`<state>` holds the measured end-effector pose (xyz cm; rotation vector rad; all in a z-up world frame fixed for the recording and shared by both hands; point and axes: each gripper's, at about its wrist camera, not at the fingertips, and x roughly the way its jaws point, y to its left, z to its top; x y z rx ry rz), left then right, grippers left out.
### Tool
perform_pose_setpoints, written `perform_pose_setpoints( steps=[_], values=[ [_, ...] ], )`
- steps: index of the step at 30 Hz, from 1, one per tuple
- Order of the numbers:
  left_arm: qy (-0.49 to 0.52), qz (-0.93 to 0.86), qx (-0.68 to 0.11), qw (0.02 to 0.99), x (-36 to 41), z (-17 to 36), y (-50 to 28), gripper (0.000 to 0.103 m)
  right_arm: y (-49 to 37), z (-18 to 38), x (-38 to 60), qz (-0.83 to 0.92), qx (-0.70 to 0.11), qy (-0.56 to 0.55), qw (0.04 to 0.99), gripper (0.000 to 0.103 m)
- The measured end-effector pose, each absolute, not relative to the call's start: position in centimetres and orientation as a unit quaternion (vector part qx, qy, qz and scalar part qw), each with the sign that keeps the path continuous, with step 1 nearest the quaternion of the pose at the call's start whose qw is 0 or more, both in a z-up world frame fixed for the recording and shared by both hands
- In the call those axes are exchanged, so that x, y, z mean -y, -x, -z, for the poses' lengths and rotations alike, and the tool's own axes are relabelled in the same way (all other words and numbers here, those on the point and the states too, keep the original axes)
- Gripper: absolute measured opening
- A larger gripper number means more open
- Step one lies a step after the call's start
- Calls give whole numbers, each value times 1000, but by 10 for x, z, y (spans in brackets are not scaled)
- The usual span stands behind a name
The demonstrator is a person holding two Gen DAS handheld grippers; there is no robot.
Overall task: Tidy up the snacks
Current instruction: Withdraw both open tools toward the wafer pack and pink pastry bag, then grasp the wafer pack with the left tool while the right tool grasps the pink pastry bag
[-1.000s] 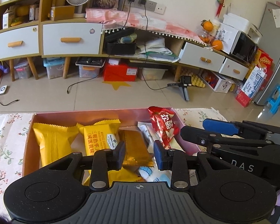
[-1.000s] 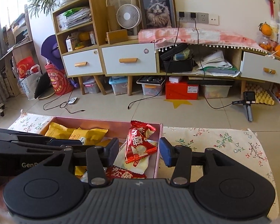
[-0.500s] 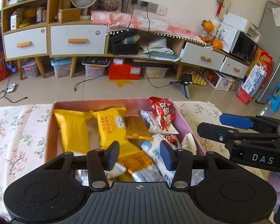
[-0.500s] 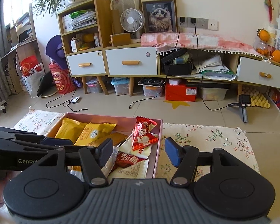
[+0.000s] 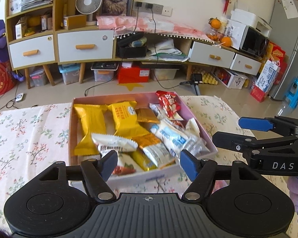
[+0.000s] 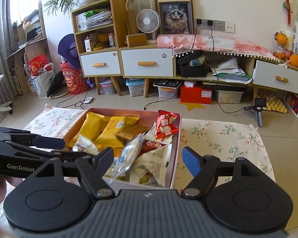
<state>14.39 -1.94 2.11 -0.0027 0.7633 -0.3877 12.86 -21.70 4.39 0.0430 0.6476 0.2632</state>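
**Both grippers standing open over a box full of loose snack packets**

The pink box (image 5: 192,119) is sitting on the floral cloth (image 5: 29,130), and the snacks are lying heaped inside it rather than in rows. Two yellow packets (image 5: 89,123) are lying along the far left, a red packet (image 5: 169,104) is leaning up against the far right wall, and white-and-blue packets (image 5: 168,136) are overlapping near the right wall. In the right wrist view a clear wrapper (image 6: 129,154) is looking blurred, so its exact resting place cannot be told.

These packets are likely handling as light, soft and crinkly things: air-filled foil or film that is giving under pressure and sliding easily against its neighbours. The contents are probably brittle, so a gentle pinch is looking wiser than a hard one. The crimped end seams are offering the best hold, being flat and stiff, and the upstanding top edge of the red packet is looking the easiest to reach.

The left gripper (image 5: 148,163) is angling downward over the near edge of the box, its jaws having just been opening and now standing well apart with nothing pinched between them. The right gripper (image 6: 148,161) is tilting down likewise over the near right corner, its jaws also having just been opening, wide apart and gripping nothing. The two tools are sitting side by side, each showing in the other's view.
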Motion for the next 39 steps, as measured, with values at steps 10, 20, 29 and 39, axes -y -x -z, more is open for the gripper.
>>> perform_pose_setpoints(
  steps=[10, 20, 29, 39],
  values=[
    [-8, 182, -378, 908, 14, -20, -115, 82, -104, -43, 214, -129, -321, -26, 938, 84],
    [-5, 169, -388, 906, 4, -5, -97, 93, -91, -31, 213, -122, -331, -33, 935, 95],
    [-3, 123, -403, 907, -11, 19, -89, 99, -75, -5, 212, -122, -349, -11, 929, 102],
    [-22, 108, -408, 906, -15, 46, -94, 99, -73, 22, 213, -126, -370, 50, 919, 103]
  ],
)
